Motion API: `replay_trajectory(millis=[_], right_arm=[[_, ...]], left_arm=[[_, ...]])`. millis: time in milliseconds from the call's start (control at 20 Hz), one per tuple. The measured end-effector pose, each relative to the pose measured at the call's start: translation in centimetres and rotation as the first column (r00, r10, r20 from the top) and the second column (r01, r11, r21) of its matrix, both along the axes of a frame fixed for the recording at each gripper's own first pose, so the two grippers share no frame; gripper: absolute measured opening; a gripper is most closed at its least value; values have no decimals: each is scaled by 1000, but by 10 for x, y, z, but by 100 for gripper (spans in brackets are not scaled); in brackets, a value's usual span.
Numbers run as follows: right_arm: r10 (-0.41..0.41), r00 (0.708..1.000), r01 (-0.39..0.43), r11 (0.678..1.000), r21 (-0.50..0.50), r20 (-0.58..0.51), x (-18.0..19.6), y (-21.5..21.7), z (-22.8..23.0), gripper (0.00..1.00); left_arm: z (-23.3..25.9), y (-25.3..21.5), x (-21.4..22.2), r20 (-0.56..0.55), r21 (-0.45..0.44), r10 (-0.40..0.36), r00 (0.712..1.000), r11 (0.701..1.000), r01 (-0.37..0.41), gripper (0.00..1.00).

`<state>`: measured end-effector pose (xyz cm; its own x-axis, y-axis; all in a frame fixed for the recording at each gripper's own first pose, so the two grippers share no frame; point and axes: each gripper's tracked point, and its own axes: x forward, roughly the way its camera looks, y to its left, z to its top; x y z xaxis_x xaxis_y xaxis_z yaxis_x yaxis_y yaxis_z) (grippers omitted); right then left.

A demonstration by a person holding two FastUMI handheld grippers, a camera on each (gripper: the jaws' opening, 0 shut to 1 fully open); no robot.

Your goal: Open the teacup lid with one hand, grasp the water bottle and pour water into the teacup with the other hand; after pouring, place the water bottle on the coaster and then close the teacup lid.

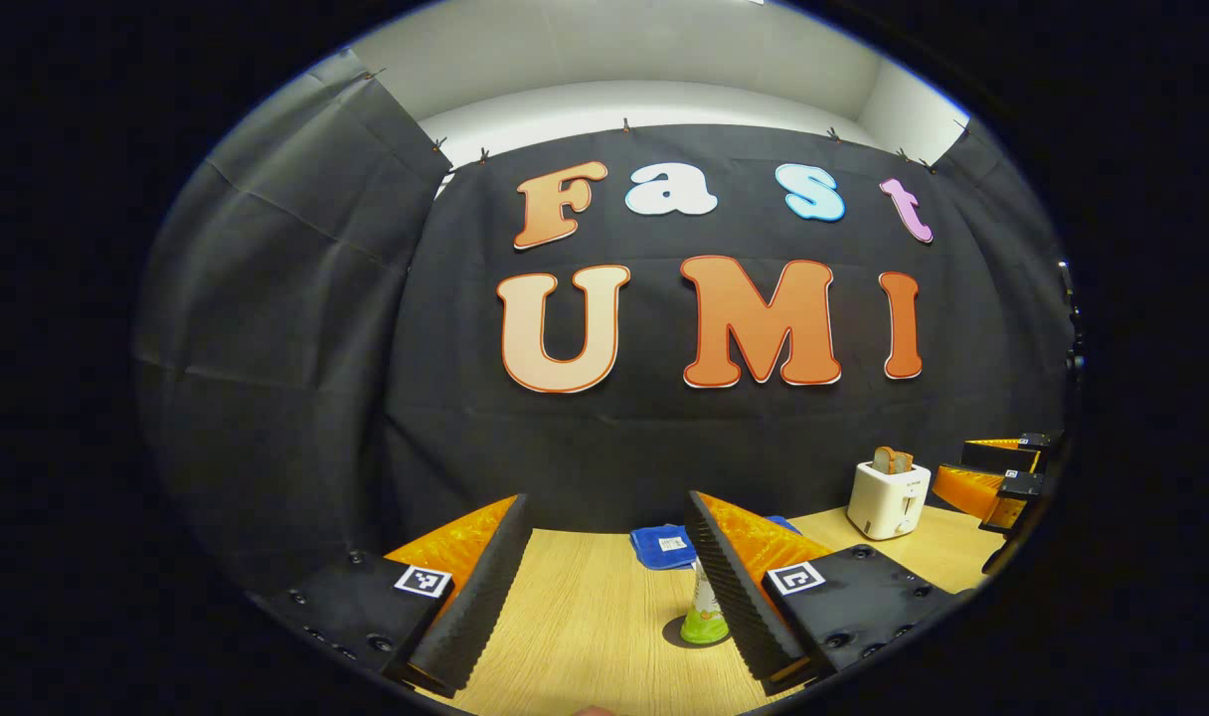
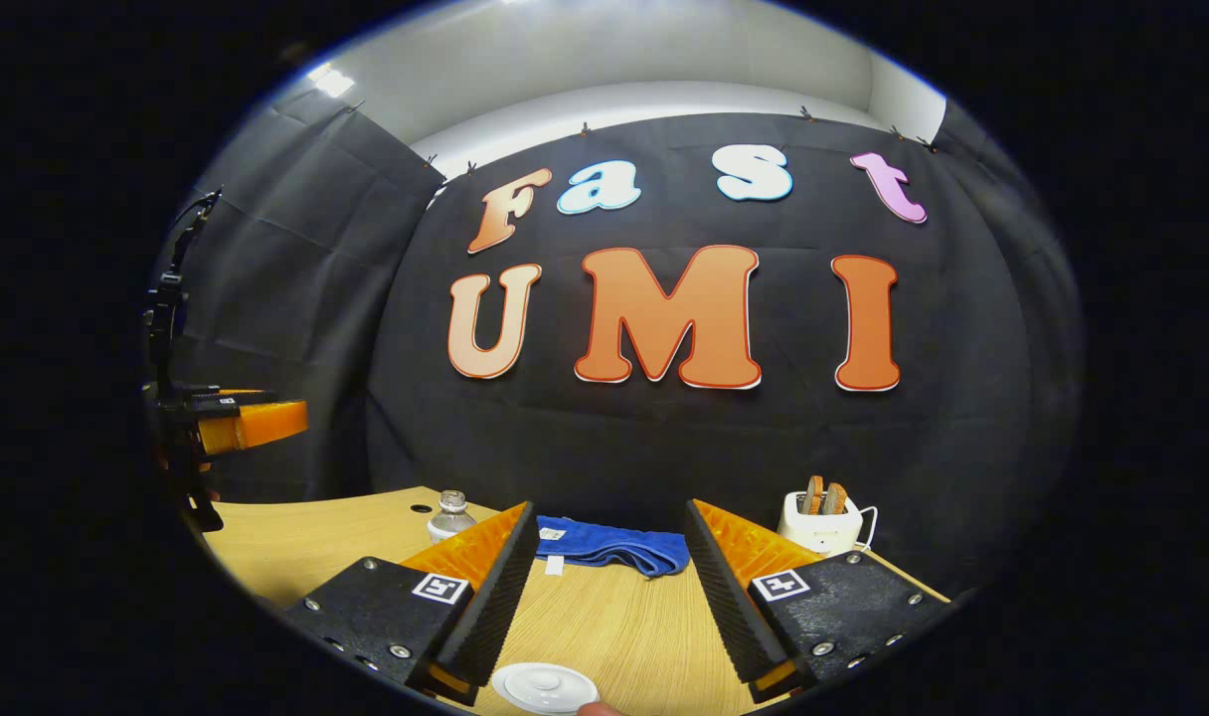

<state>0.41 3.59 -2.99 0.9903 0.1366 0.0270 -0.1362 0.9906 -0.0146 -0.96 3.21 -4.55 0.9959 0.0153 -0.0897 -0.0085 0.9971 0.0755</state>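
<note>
In the right gripper view, a white round teacup lid (image 2: 545,688) with a small knob lies at the bottom edge, just in front of my open right gripper (image 2: 611,509); the cup beneath it is hidden. A clear water bottle (image 2: 450,515) stands at the back left of the wooden table (image 2: 296,542), partly behind my left finger. The left gripper (image 2: 237,423) hangs in the air far to the left. In the left gripper view, my left gripper (image 1: 606,502) is open above the table with nothing between its fingers. The right gripper (image 1: 1002,477) shows at the far right.
A blue cloth (image 2: 614,545) lies at the back of the table against the booth wall. A white toaster (image 1: 888,497) with bread slices stands at the back right. A small container with a green base (image 1: 704,622) stands half behind my left gripper's right finger.
</note>
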Motion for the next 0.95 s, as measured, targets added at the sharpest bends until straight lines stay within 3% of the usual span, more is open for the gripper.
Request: replay_trajectory(millis=[950], right_arm=[[-26,1000,26,1000,12,12,-3,-6,7,90]], left_arm=[[-5,0,-6,38,-1,-26,999,1000,26,99]])
